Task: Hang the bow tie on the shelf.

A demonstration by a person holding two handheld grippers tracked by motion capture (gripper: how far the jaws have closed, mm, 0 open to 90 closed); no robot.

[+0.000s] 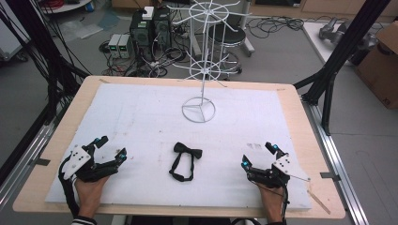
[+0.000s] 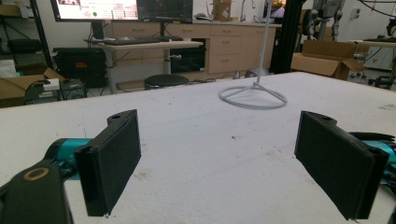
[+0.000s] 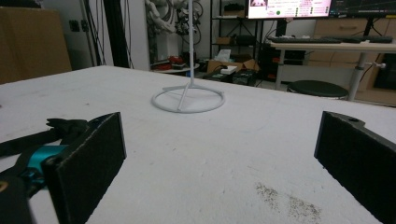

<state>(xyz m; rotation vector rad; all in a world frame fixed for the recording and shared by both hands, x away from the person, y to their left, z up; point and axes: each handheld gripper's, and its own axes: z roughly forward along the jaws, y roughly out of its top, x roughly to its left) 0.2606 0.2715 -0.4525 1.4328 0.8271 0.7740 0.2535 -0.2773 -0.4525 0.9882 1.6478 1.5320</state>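
A black bow tie (image 1: 187, 151) with its strap looped toward me lies flat on the white sheet (image 1: 141, 122), between my two hands. My left gripper (image 1: 111, 147) rests on the sheet at the near left, open with nothing between its pads (image 2: 114, 161). At the near right my right gripper (image 1: 258, 155) also lies on the sheet, open and empty. In the right gripper view the bow tie (image 3: 63, 126) peeks out behind the left pad (image 3: 88, 163). A white wire rack (image 1: 204, 70) stands on its ring base (image 1: 198, 110) beyond the bow tie; its base (image 2: 252, 96) (image 3: 188, 99) shows ahead of both grippers.
The sheet covers a wooden table (image 1: 309, 140). A dark smudge (image 3: 289, 203) marks the sheet by the right gripper. Black frame posts (image 1: 338, 56) stand at the table's right and left. Beyond the far edge are electronics boxes (image 1: 150, 28), cables, a stool (image 1: 230, 35) and a cardboard box (image 1: 382, 65).
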